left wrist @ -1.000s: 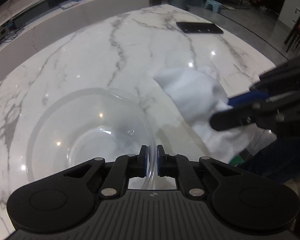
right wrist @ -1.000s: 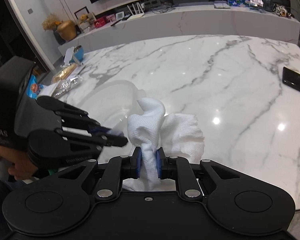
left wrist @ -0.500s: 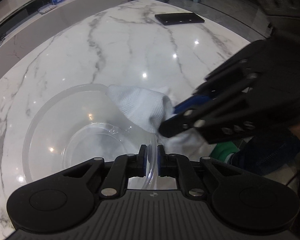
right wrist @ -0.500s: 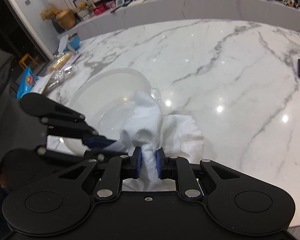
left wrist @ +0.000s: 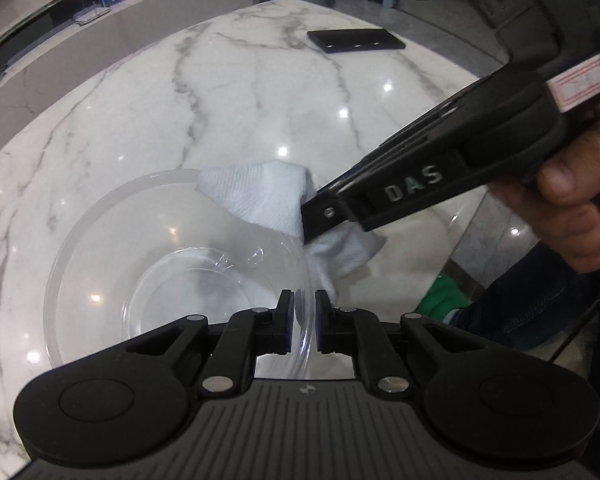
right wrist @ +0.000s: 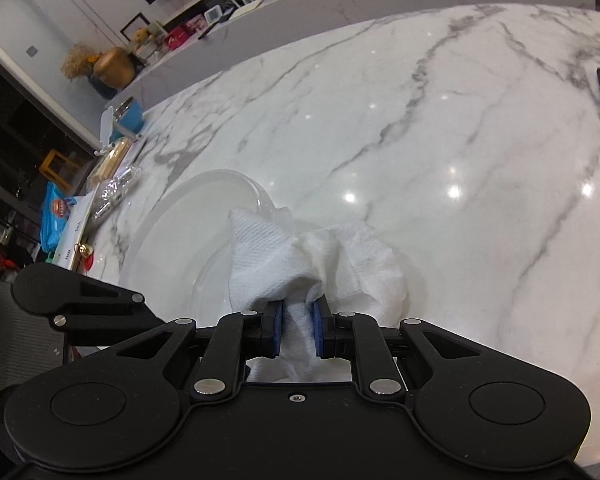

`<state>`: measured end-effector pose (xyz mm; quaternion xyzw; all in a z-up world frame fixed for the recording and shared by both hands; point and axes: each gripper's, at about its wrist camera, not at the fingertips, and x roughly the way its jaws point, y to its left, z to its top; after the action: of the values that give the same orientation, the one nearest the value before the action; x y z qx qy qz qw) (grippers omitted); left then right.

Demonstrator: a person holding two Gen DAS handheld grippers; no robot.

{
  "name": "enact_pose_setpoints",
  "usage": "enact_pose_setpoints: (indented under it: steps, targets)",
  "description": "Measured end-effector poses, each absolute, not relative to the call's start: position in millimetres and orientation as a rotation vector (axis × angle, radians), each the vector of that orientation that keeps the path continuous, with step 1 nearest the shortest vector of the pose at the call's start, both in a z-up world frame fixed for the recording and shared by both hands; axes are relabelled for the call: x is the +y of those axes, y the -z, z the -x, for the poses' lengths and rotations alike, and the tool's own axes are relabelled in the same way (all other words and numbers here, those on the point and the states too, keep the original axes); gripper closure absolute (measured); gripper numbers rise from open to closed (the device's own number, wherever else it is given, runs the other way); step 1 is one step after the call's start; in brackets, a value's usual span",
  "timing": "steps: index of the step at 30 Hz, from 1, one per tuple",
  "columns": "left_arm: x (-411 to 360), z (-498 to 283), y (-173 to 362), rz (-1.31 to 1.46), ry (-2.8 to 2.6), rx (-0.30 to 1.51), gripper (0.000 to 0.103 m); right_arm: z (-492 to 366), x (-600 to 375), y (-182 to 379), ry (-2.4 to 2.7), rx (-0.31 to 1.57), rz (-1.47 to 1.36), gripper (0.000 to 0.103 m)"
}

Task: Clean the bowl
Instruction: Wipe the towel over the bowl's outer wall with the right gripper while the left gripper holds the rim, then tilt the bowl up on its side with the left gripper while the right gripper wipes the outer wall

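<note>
A clear glass bowl (left wrist: 112,264) sits on the white marble table (left wrist: 240,92). My left gripper (left wrist: 302,312) is shut on the bowl's near right rim. A white paper towel (left wrist: 260,196) hangs over the bowl's far right rim, partly inside it. In the right wrist view my right gripper (right wrist: 298,320) is shut on the towel (right wrist: 272,264), right at the rim of the bowl (right wrist: 204,208). Seen from the left wrist, the right gripper (left wrist: 312,220) reaches in from the right, with a hand (left wrist: 572,200) on its handle.
A black phone (left wrist: 354,40) lies on the far side of the table. Snack packets and a blue bag (right wrist: 60,212) crowd the table's left end. The table edge and a person's leg (left wrist: 520,300) are close on the right.
My right gripper has carried the towel leftward from beside the bowl onto its rim. The left gripper has kept its hold on the rim.
</note>
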<state>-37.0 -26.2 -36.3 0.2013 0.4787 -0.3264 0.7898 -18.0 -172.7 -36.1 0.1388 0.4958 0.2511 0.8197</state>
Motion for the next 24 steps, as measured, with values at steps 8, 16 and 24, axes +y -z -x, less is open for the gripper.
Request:
enact_pose_setpoints:
  steps: [8,16,24]
  targets:
    - [-40.4,56.0,58.2,-0.673,0.654,0.972,0.086,20.4,-170.1,23.6,-0.527,1.01,-0.278,0.089]
    - [2.6,32.9,11.0,-0.203,0.619,0.909,0.097,33.1,-184.3,-3.8,-0.532,0.921,-0.294,0.089]
    - [40.8,28.7,-4.6,0.22,0.819,0.871,0.096,39.6,-194.5,-39.2,-0.548,0.831,-0.295,0.089]
